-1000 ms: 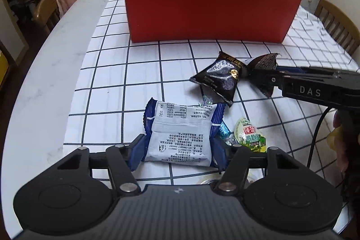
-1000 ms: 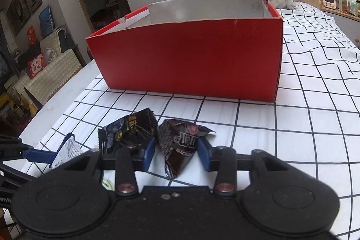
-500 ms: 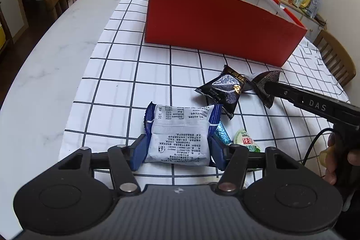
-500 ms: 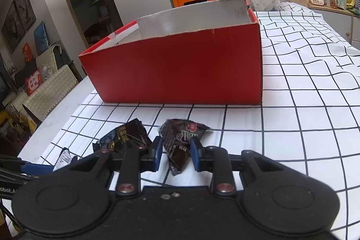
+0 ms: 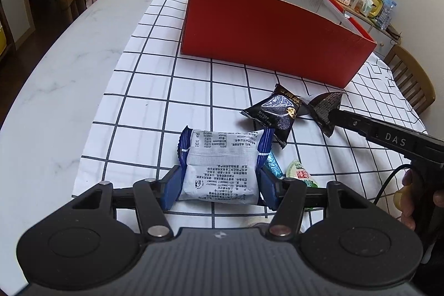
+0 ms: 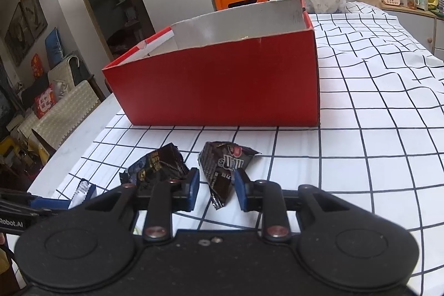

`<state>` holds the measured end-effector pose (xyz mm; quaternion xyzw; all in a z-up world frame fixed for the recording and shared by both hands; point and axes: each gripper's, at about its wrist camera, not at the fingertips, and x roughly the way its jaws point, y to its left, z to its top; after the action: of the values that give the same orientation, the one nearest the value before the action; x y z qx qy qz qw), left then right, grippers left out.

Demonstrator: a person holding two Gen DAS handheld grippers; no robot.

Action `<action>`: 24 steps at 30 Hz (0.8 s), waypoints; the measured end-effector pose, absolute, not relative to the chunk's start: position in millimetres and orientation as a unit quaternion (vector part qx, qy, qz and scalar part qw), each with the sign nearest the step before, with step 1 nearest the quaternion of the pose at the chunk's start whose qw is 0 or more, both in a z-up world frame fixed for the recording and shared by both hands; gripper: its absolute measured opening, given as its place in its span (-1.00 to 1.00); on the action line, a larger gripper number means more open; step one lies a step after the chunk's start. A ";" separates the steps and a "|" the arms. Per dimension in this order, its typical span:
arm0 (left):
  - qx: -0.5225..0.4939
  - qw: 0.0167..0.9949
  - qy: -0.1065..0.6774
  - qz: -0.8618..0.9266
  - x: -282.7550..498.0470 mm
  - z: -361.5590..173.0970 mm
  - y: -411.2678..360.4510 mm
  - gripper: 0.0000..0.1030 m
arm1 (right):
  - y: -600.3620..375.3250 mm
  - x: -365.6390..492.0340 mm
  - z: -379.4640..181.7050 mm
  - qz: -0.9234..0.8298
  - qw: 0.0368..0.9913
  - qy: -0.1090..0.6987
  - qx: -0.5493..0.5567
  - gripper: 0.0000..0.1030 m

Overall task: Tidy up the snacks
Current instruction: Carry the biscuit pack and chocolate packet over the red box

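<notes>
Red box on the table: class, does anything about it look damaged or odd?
Yes. The red box has a ragged, uneven top edge on its near wall, sloping down toward one end, as if cut or torn.

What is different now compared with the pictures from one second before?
The right gripper has closed on the brown candy packet, which a second ago lay between open jaws. The left gripper was already clamped on the white and blue packet and has not let go. The black packet, green candy and red box have not moved.
</notes>
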<state>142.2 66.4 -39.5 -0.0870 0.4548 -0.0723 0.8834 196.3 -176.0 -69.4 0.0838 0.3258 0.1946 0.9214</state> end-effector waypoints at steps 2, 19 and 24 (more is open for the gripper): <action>-0.088 0.884 0.453 -0.071 141.3 -39.6 66.6 0.13 | -175.3 197.5 -70.1 0.194 0.920 0.330 0.079 -0.43; -0.103 0.888 0.436 -0.099 135.0 -44.8 68.7 0.13 | -163.6 208.1 -61.8 0.144 0.930 0.332 0.059 0.99; -0.114 0.887 0.433 -0.108 135.0 -45.8 73.1 0.13 | -149.5 229.3 -68.6 0.126 0.922 0.363 0.056 0.94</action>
<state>135.0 73.1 -45.8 -0.1142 0.4333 -0.1077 0.8875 229.3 -149.5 -68.6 0.0558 0.3628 0.1259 0.9216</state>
